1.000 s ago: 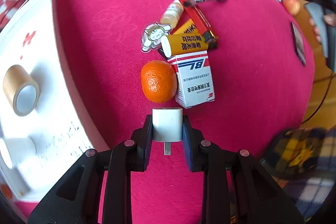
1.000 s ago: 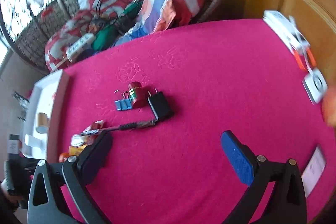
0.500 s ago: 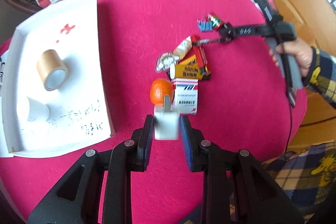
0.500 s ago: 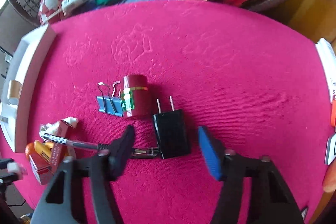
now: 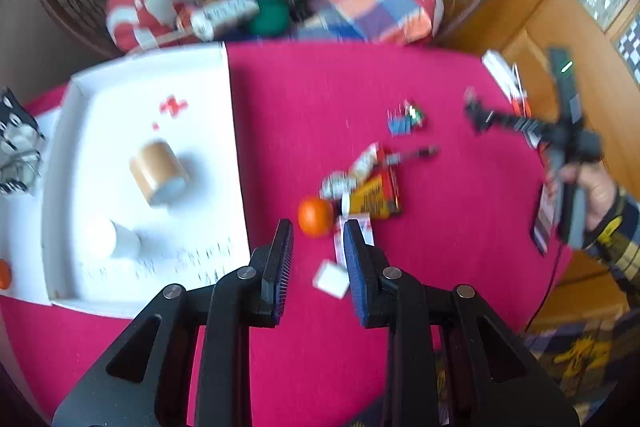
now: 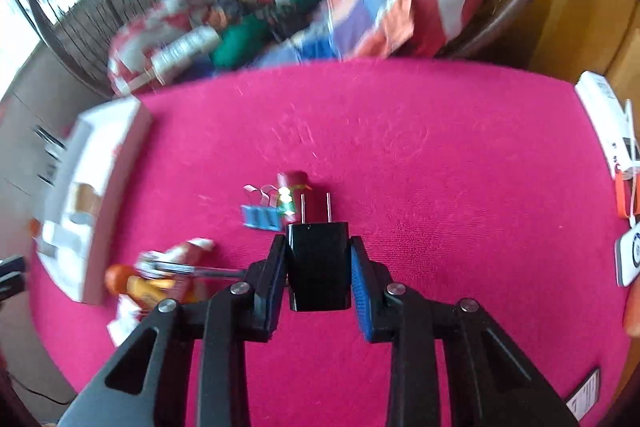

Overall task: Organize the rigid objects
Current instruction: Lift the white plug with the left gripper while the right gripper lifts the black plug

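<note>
Black plug [image 6: 318, 275]: likely light, stiff, slick-sided; best pinched across the flat flanks, prongs clear. Just clamped so by the closing right gripper [image 6: 319, 245], over the pink cloth [image 6: 440, 167] near the blue clips [image 6: 260, 218]. Left gripper [image 5: 317, 231] narrowed almost shut, empty, white plug [image 5: 330, 279] loose beside it.

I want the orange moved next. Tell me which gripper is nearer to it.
Left. The left gripper hangs with the orange just beyond its fingertips. The right gripper, whose jaws have just been closing on the black plug, sits farther off, across the clutter.
</note>
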A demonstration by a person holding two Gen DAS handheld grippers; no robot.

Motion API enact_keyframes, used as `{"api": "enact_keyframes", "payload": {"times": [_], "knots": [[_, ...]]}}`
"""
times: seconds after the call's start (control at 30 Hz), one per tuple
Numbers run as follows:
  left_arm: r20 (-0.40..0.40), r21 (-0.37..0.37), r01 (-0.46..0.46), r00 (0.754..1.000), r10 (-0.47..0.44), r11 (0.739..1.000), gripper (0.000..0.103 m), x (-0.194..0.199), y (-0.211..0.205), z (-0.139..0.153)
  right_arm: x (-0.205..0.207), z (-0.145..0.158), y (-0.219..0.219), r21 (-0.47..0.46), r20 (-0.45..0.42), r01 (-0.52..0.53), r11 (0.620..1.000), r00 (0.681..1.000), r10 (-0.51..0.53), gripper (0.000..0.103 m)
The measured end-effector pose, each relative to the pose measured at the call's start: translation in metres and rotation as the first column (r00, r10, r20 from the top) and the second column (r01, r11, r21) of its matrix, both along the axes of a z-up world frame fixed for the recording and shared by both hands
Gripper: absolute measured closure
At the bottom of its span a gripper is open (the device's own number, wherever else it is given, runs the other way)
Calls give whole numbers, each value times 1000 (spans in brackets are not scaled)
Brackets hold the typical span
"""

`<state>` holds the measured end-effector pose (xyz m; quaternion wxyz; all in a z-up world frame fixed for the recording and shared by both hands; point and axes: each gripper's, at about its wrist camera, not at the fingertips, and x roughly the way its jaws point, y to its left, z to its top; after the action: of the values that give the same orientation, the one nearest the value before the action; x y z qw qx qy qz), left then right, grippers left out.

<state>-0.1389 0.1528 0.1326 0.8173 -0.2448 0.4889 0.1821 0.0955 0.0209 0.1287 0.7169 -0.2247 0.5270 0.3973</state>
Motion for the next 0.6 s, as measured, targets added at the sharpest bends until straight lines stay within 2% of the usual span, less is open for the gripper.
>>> {"api": "enact_keyframes", "payload": {"times": [0.13, 0.23, 0.33, 0.5, 0.6], "knots": [[-105, -51, 81, 991, -86, 995, 78, 5, -24, -39, -6, 29, -3, 88, -7, 27, 996, 1000, -26, 74], [-165, -52, 133, 976, -140, 990, 78, 15, -42, -69, -10, 37, -4, 114, -25, 45, 992, 999, -43, 74], [-170, -37, 160, 972, -164, 986, 78, 25, -54, -84, -14, 42, -3, 120, -22, 32, 992, 999, -30, 74], [-172, 13, 196, 967, -191, 981, 78, 41, -54, -92, -16, 50, -11, 116, -16, 24, 993, 1000, -22, 74], [-196, 6, 196, 962, -191, 981, 78, 45, -47, -101, -14, 53, -17, 120, -27, 35, 992, 999, -32, 74]]}}
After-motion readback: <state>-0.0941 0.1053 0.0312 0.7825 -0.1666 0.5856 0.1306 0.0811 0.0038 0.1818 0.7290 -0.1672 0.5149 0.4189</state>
